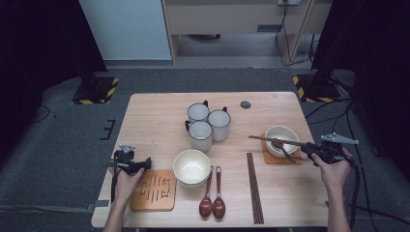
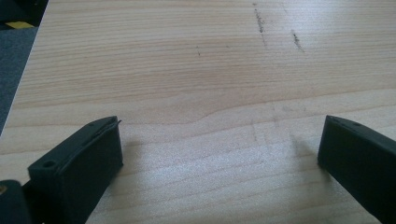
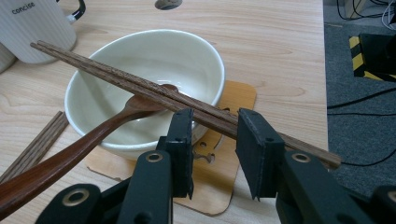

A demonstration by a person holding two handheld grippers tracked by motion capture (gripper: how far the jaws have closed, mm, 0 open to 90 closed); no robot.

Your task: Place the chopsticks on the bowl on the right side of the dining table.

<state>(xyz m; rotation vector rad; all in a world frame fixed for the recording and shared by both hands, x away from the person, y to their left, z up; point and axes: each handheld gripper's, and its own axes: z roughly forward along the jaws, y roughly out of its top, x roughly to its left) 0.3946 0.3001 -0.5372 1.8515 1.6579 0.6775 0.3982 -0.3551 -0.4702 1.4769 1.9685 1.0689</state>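
Chopsticks, a dark brown wooden pair (image 3: 140, 88), lie across the rim of the cream ceramic bowl (image 3: 196, 60), far tips pointing at the white ribbed mug (image 3: 32, 28), near ends passing between the right gripper (image 3: 215, 135) jaws. Pads look slack around the sticks, gaps on both sides (no squeeze visible), so released. Bowl sits on a light wooden coaster (image 3: 233, 102), with a brown wooden spoon (image 3: 70, 154) resting in it, handle out over the rim. High view: right gripper (image 1: 312, 149) beside that bowl at the table's right edge. Left gripper (image 2: 219, 154) jaws wide apart, nothing between them, over the bare wooden table (image 2: 196, 70).
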